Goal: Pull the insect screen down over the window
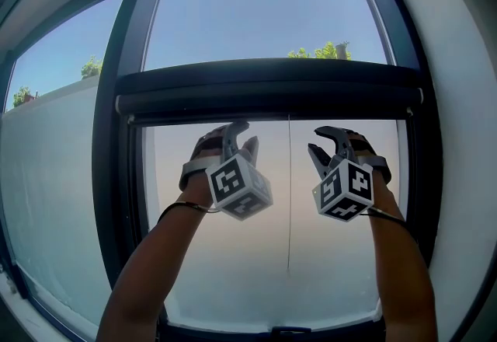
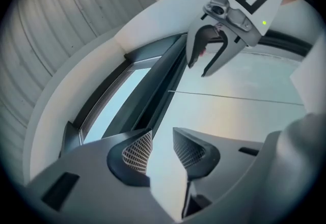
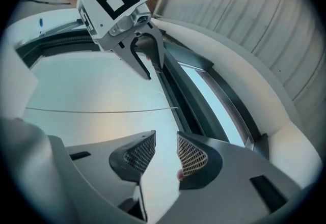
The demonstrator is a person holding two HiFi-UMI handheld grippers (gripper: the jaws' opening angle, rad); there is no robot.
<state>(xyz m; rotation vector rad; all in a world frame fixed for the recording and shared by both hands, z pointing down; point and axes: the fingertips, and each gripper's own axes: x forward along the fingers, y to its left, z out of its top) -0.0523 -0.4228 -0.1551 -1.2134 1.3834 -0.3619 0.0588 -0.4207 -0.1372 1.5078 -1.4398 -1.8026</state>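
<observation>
The window's dark frame (image 1: 116,177) fills the head view. A dark horizontal screen bar (image 1: 272,95) crosses it, with clear sky above and a pale hazy pane (image 1: 233,270) below. A thin cord (image 1: 289,193) hangs from the bar's middle. Both grippers are raised just under the bar. My left gripper (image 1: 242,138) is open with only the pane showing between its mesh pads (image 2: 136,152). To the right of the cord, my right gripper (image 1: 316,140) is open too, nothing between its pads (image 3: 192,156). Each gripper view shows the other gripper (image 2: 197,69) (image 3: 153,73) close to the bar (image 2: 163,85) (image 3: 178,90).
A second pane (image 1: 54,177) lies left of the frame's upright. A white wall reveal (image 1: 466,138) borders the window on the right. Treetops (image 1: 322,51) show outside above the bar. The window sill (image 1: 279,330) runs along the bottom.
</observation>
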